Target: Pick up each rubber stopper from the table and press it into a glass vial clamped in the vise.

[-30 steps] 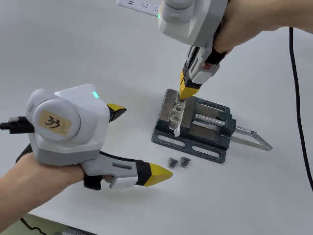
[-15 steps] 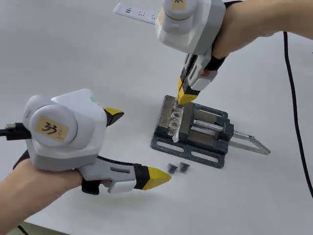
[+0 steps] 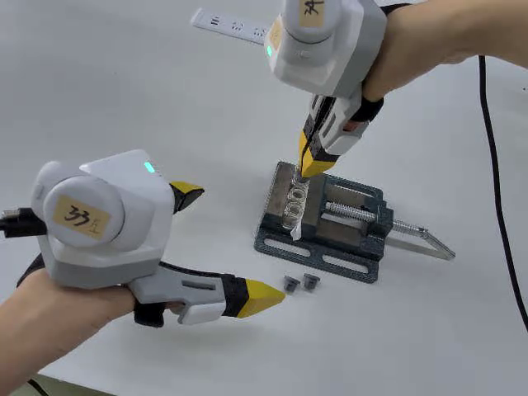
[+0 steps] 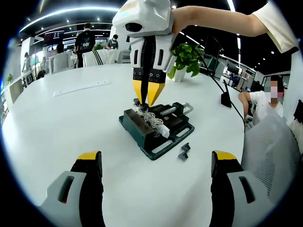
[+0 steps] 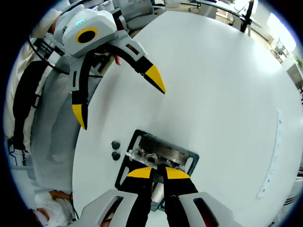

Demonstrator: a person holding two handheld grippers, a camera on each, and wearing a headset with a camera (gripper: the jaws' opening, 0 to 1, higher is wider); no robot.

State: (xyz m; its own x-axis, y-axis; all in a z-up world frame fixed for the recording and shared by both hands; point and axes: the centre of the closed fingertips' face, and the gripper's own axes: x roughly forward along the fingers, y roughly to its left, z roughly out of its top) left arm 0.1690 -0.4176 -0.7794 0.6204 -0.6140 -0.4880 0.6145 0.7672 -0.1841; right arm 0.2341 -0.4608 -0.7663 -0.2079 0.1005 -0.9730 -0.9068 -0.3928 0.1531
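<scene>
Left gripper [image 3: 227, 246]: jaws spread wide, holding nothing, above the surface [image 3: 165, 99] at the left.
Rubber stoppers [image 3: 290, 283]: two, lying side by side on the surface, just in front of the vise [image 3: 356, 228].
Glass vials [image 3: 294, 202]: upright in a row, clamped in the vise.
Right gripper [image 3: 312, 167]: just above the vials, tips pressed together; if a stopper is between them, I cannot tell.

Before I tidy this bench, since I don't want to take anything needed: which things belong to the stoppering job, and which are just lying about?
Belongs to the job: vise; glass vials clamped in it; two rubber stoppers on the table; right gripper, shut above the vials; left gripper, open.

Just lying about: power strip; black cable; potted plant.
</scene>
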